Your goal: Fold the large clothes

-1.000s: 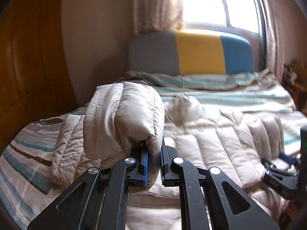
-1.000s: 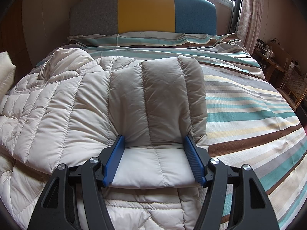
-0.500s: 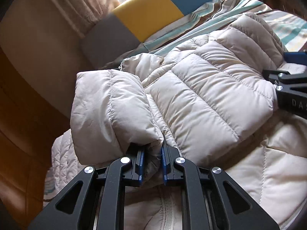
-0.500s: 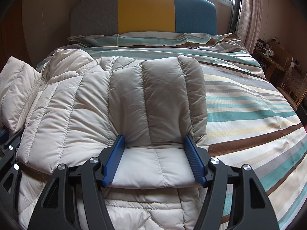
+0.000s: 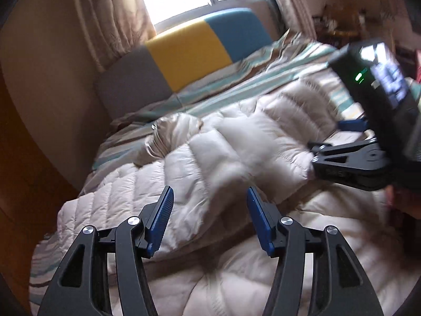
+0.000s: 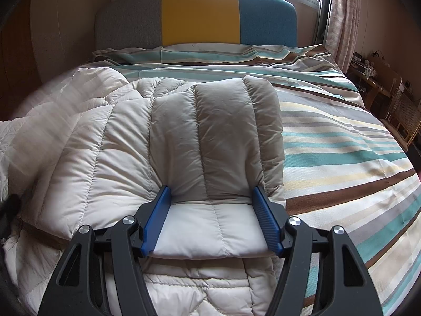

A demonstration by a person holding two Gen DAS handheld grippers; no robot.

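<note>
A cream quilted down jacket (image 5: pixel 231 144) lies spread on the striped bed, seen again in the right wrist view (image 6: pixel 118 142). My left gripper (image 5: pixel 209 191) hovers over the jacket's folded left part; its jaws are opening and the blue pads press on nothing. My right gripper (image 6: pixel 211 188) holds the folded-over sleeve (image 6: pixel 218 131) across its width, with the cuff end between the pads. The right gripper (image 5: pixel 326 135) also shows at the right of the left wrist view, on the jacket's far side.
The bed carries a striped cover (image 6: pixel 342 144) and a grey, yellow and blue headboard (image 6: pixel 200 13) under a curtained window. A wooden wall panel (image 5: pixel 26 158) runs along the left side. Wooden furniture (image 6: pixel 381 79) stands right of the bed.
The left gripper swung the sleeve over onto the jacket, then let it go and its jaws parted. The right gripper kept still with its hold on the other sleeve.
</note>
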